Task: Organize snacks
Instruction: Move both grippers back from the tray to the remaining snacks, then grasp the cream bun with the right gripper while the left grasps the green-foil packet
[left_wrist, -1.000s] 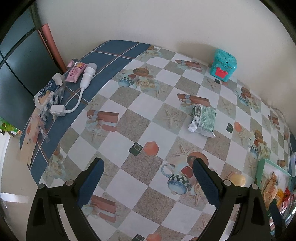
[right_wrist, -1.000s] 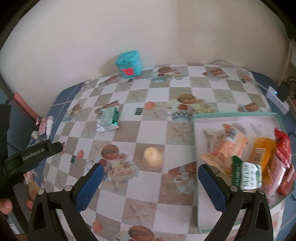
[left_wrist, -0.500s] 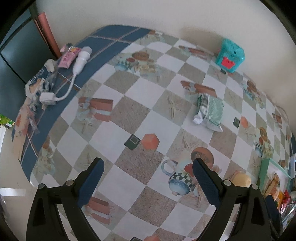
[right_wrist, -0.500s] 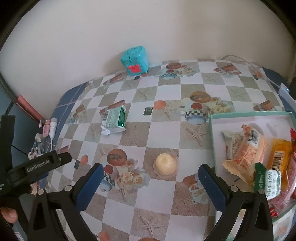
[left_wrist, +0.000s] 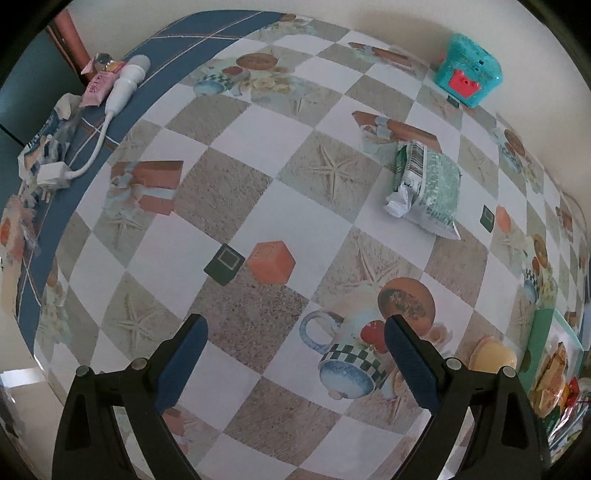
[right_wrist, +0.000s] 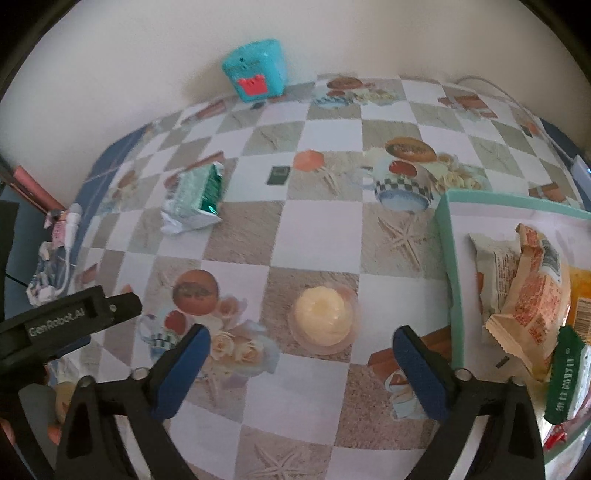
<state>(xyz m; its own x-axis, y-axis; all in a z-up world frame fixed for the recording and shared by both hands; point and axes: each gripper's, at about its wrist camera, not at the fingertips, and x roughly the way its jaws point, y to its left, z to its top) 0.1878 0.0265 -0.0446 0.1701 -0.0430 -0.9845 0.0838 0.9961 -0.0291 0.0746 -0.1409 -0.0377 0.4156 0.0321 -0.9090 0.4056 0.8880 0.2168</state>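
Note:
A pale yellow jelly cup (right_wrist: 324, 319) lies on the patterned tablecloth just ahead of my right gripper (right_wrist: 301, 343), which is open and empty. It also shows at the right of the left wrist view (left_wrist: 493, 356). A green snack packet (left_wrist: 426, 190) lies on the cloth far ahead of my left gripper (left_wrist: 293, 334), which is open and empty. The packet also shows in the right wrist view (right_wrist: 195, 199). A mint-green tray (right_wrist: 452, 258) at the right holds several snack packets (right_wrist: 528, 295). The left gripper's body (right_wrist: 66, 321) shows at the left of the right wrist view.
A teal toy box (left_wrist: 469, 75) stands by the wall at the back. A white plug with cable (left_wrist: 122, 83), a pink tube (left_wrist: 98, 85) and crumpled wrappers (left_wrist: 40, 147) lie at the table's left edge. A white charger (right_wrist: 581, 171) sits at far right.
Both grippers have moved forward and lower over the table. The jelly cup is now closer to my right gripper, and the green packet looms larger for the left.

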